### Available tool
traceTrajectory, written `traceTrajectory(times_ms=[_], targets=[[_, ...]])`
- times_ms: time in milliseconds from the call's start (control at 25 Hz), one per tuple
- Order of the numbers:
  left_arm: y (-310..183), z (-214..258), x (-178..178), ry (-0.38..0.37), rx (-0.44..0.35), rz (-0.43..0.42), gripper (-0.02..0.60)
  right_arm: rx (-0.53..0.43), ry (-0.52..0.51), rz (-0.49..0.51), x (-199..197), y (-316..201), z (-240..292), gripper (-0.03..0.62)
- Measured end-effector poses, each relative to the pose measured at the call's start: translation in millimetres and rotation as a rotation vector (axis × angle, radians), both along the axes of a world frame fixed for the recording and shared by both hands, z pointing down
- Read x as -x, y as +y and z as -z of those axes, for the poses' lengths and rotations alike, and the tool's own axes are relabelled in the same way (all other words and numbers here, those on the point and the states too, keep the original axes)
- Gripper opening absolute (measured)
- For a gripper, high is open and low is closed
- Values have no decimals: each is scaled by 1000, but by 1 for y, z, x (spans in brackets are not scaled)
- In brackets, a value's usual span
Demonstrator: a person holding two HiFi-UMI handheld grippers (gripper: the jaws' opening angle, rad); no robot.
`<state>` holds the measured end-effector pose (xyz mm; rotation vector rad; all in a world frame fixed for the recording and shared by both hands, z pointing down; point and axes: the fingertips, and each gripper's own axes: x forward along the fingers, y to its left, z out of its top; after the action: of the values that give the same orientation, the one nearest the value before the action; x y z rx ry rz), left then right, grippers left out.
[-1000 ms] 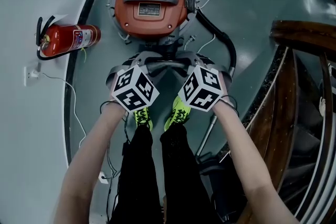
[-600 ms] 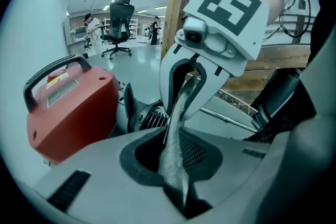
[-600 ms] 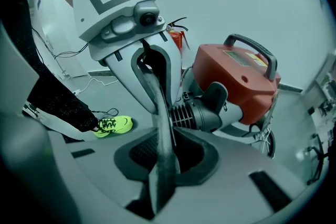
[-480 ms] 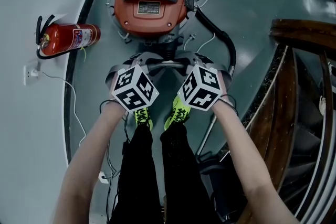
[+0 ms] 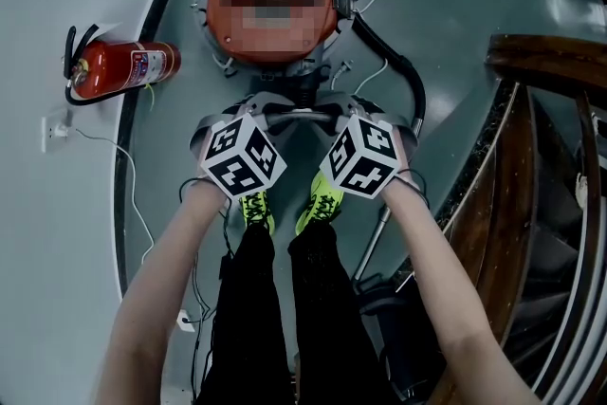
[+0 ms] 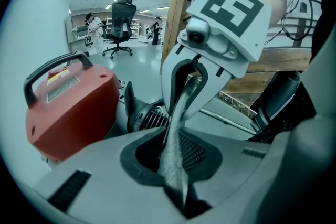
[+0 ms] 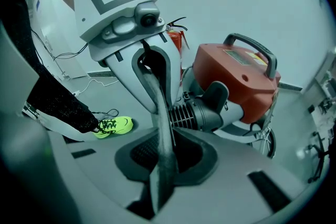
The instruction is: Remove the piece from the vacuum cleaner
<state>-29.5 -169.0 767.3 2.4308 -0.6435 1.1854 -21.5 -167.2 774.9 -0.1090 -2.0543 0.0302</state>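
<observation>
The red vacuum cleaner (image 5: 275, 47) stands on the floor ahead of me, its black ribbed hose socket (image 7: 197, 113) facing me. A thin grey bar-shaped piece (image 5: 299, 116) spans the gap in front of that socket. My left gripper (image 5: 251, 112) is shut on its left end and my right gripper (image 5: 353, 112) on its right end. Both pairs of jaws have just been closing on it. In the left gripper view the piece (image 6: 176, 155) runs from my jaws up into the right gripper (image 6: 195, 86). In the right gripper view the piece (image 7: 163, 149) leads to the left gripper (image 7: 152, 68).
A red fire extinguisher (image 5: 123, 71) lies on the floor at the left, near a wall socket (image 5: 55, 136) with a cable. The vacuum's black hose (image 5: 398, 62) curls to the right. A wooden stair railing (image 5: 541, 109) stands at the right. My neon shoes (image 5: 322, 199) are just below the grippers.
Both grippers' jaws have closed in on the grey piece. The hands and the vacuum cleaner have stayed in place.
</observation>
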Motion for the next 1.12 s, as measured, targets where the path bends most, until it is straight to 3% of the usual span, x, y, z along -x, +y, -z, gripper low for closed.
traceTrajectory(times_ms=[760, 1120], targets=[[6, -1, -1, -23, -8, -15, 49, -8, -7, -29, -2, 6, 1, 54], [33, -8, -7, -22, 35, -42, 49, 17, 15, 10, -7, 33, -4, 51]])
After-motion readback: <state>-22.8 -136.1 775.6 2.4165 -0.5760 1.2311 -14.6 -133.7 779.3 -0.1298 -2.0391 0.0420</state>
